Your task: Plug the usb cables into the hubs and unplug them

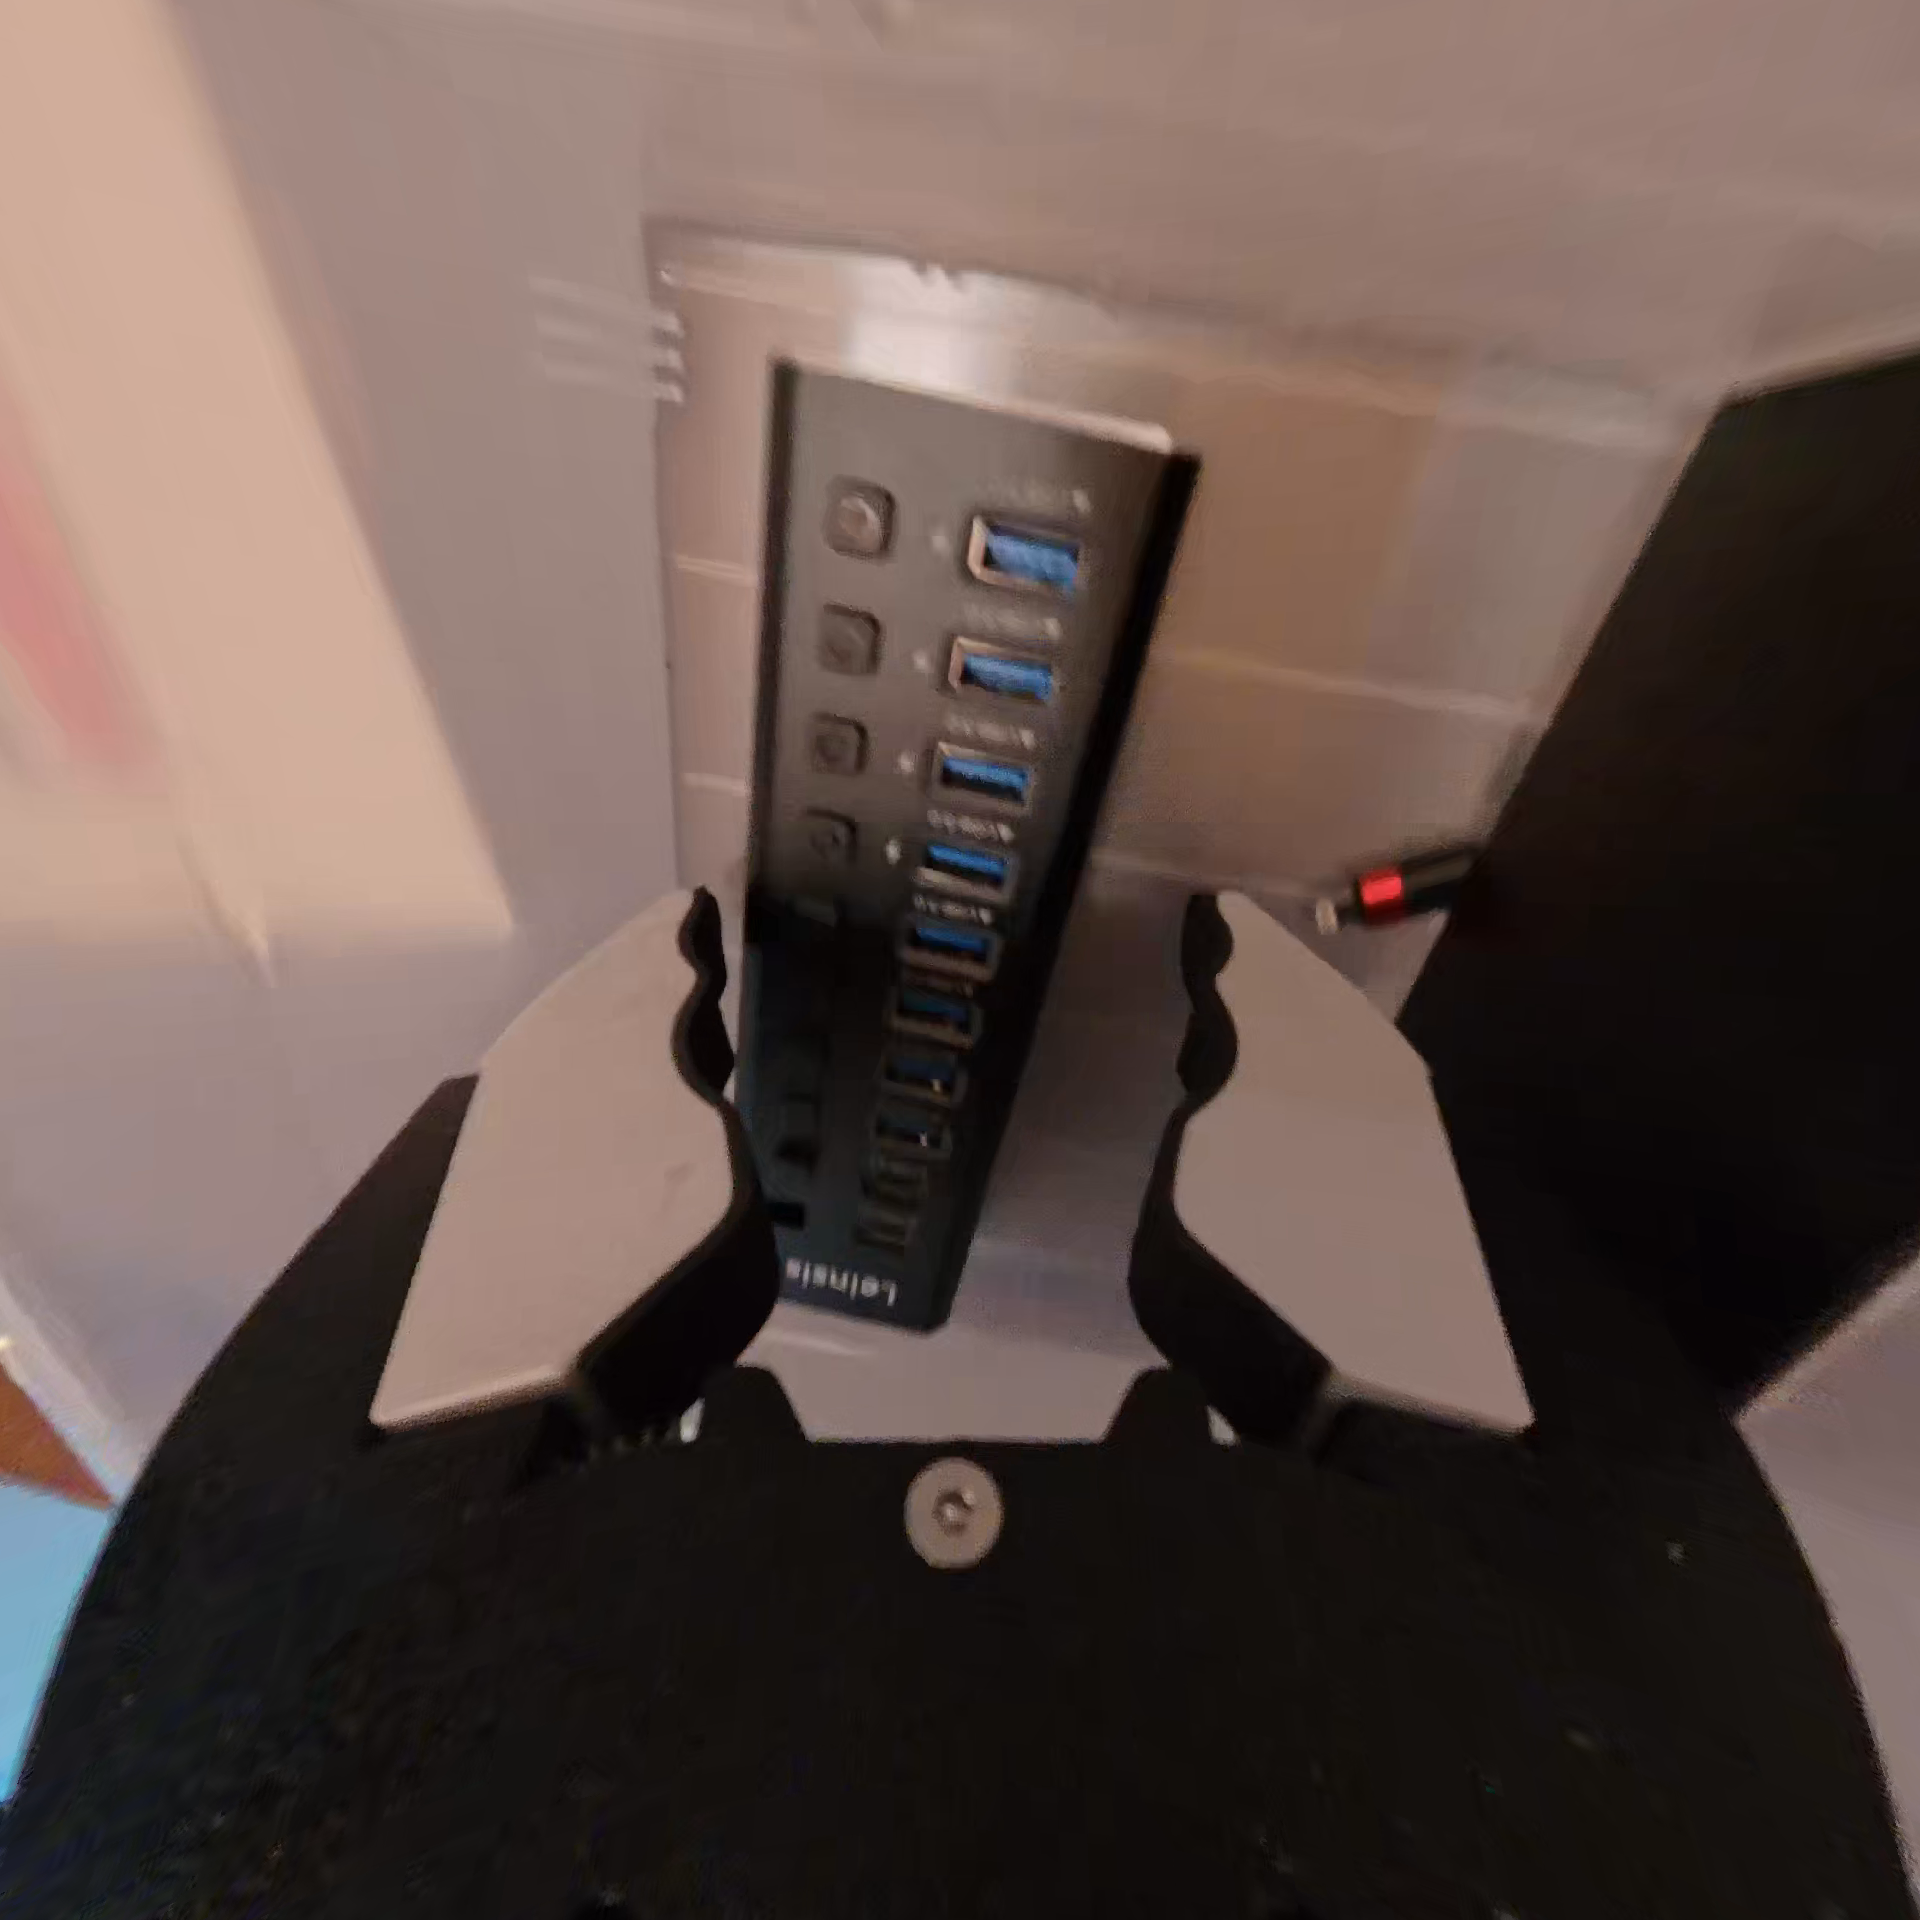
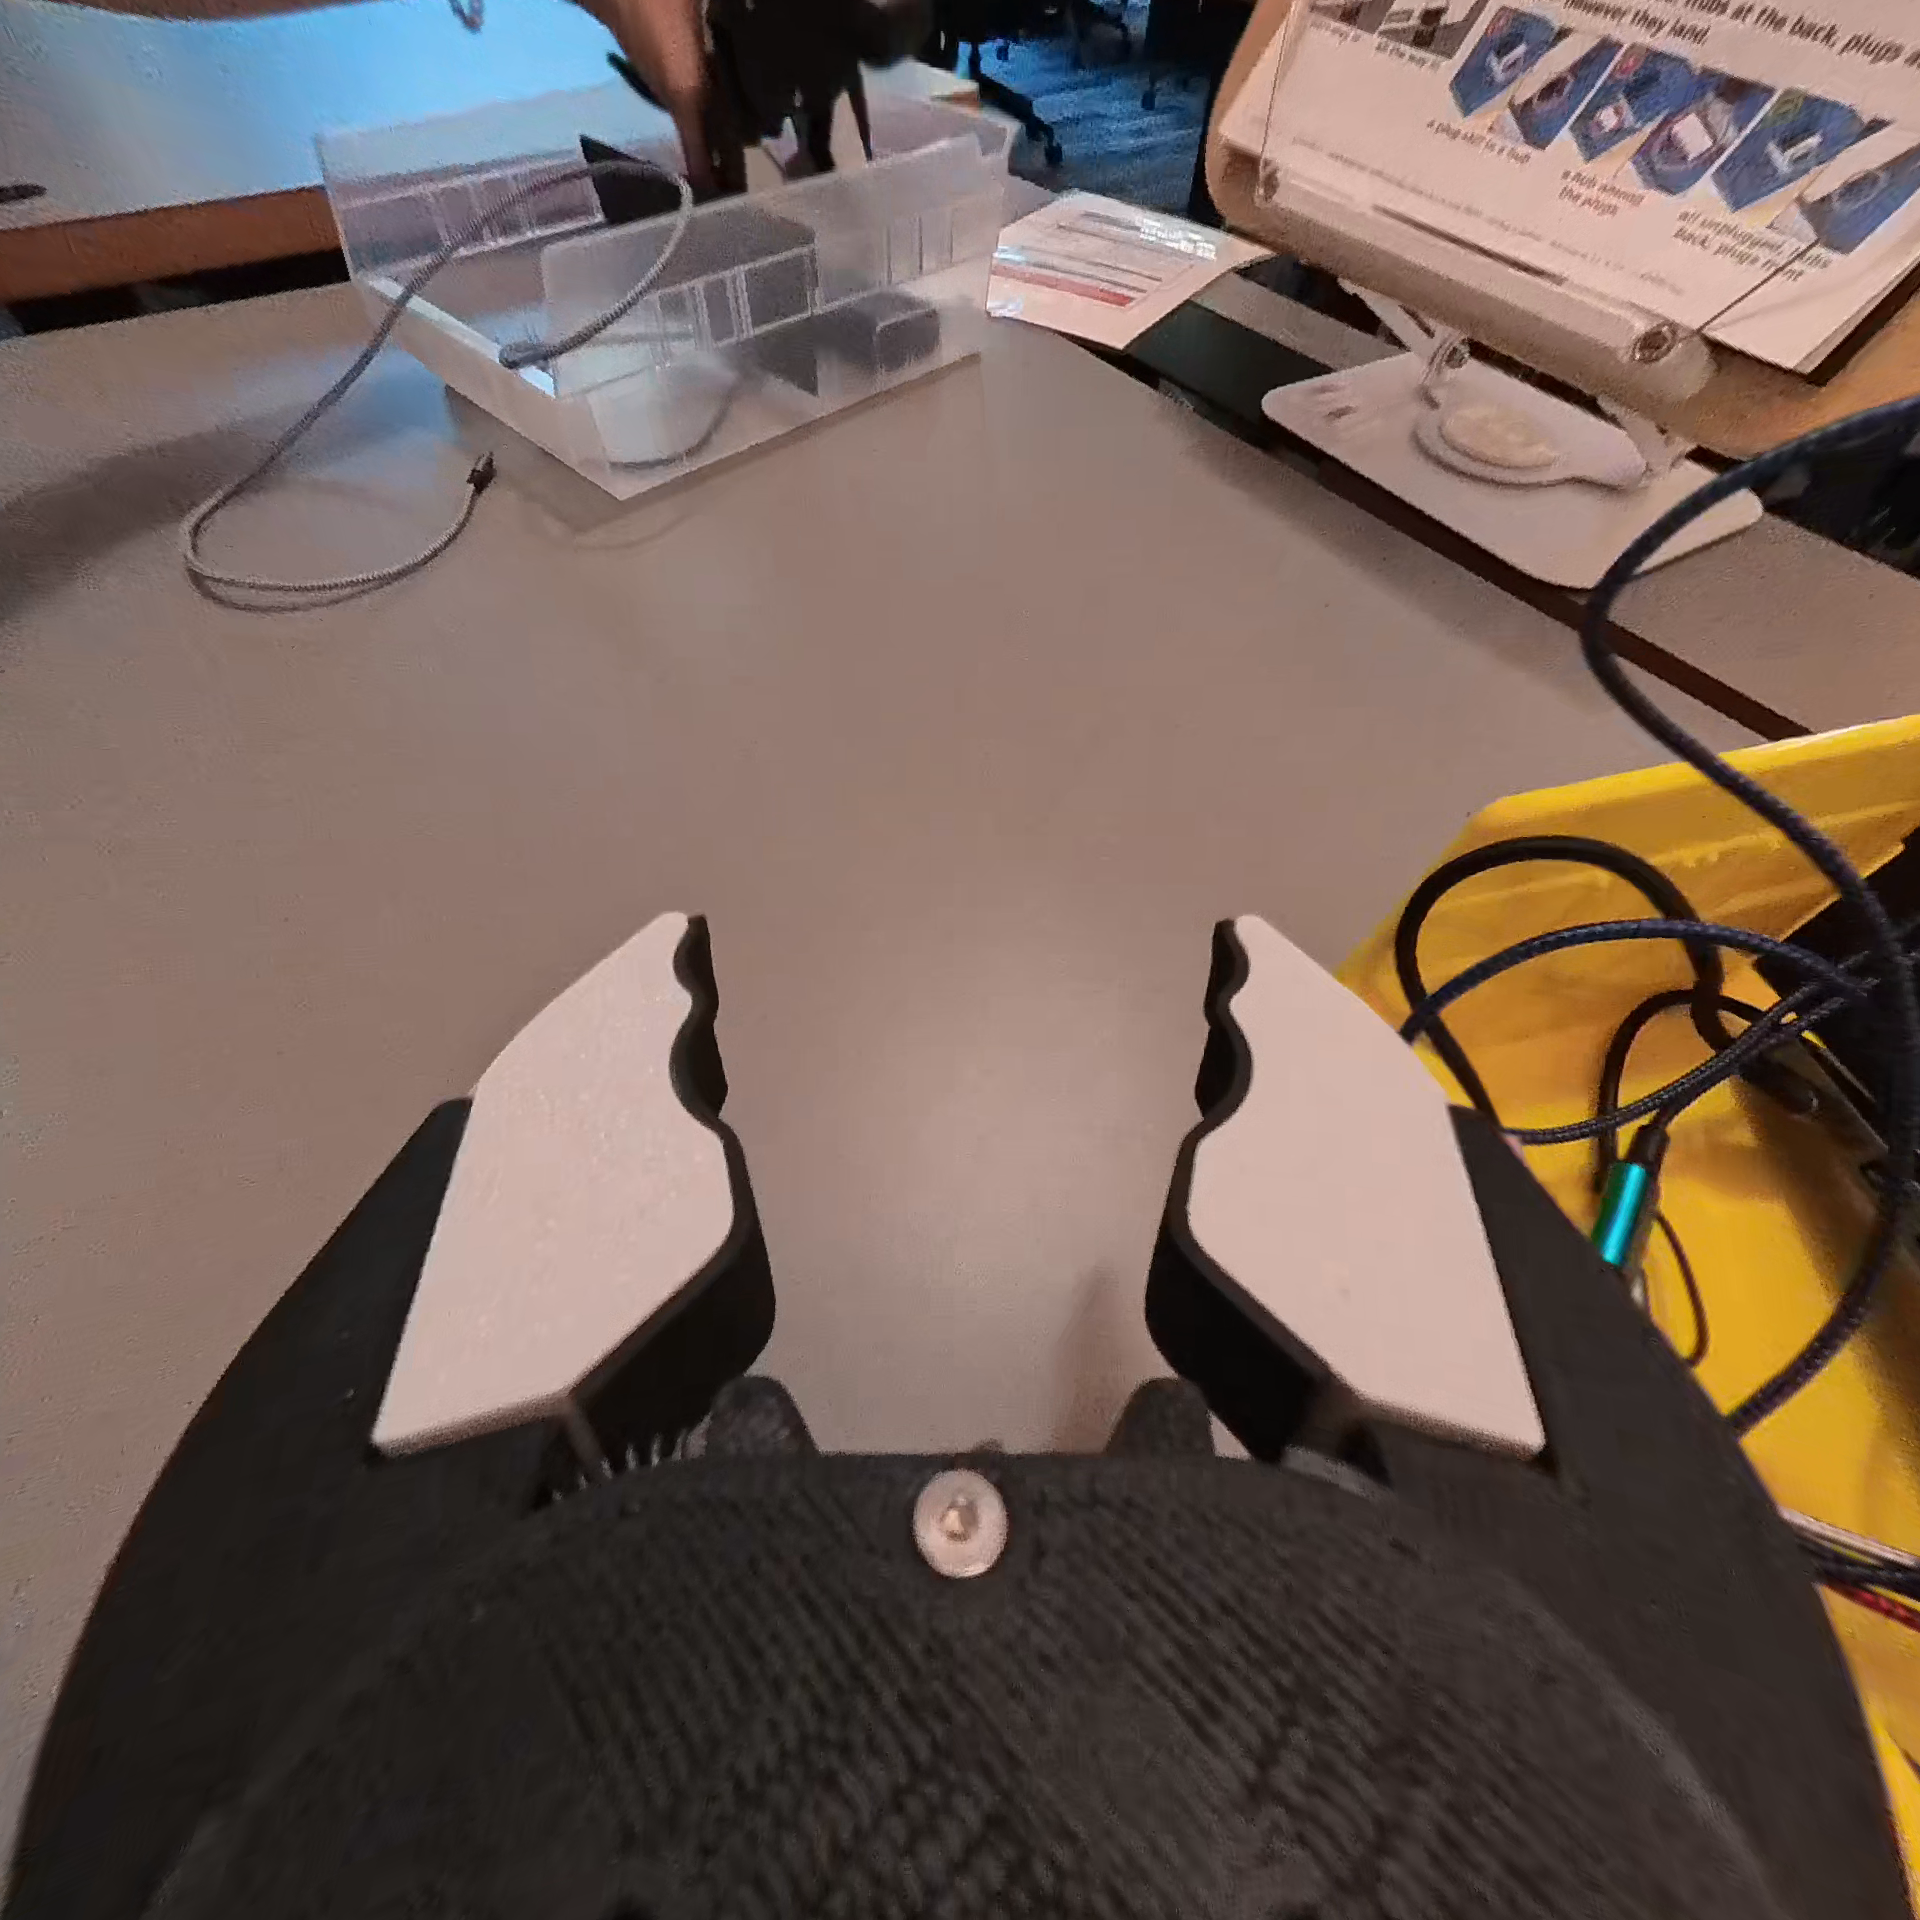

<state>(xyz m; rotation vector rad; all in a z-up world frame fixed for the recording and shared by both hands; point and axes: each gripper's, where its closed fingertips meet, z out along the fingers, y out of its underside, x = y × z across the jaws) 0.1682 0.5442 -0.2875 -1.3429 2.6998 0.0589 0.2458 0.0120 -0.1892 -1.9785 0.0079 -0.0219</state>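
Left gripper (image 1: pixel 951 935) with fingers spread apart around the near end of a black USB hub (image 1: pixel 935 831), which lies in a clear tray (image 1: pixel 1299 623); contact cannot be judged. A red-collared plug (image 1: pixel 1387 891) lies just right of the hub. Right gripper (image 2: pixel 961 966), fingers apart and holding nothing, above bare grey table (image 2: pixel 831 675); dark cables (image 2: pixel 1662 997) fill a yellow bin (image 2: pixel 1558 831) to its right

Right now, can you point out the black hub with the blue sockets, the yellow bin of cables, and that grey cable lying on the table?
black hub (image 1: pixel 940 727): left wrist view, on its top face beside the blue sockets.
yellow bin (image 2: pixel 1538 1049): right wrist view, on its bare inner wall.
grey cable (image 2: pixel 312 592): right wrist view, on the loop resting on the table.
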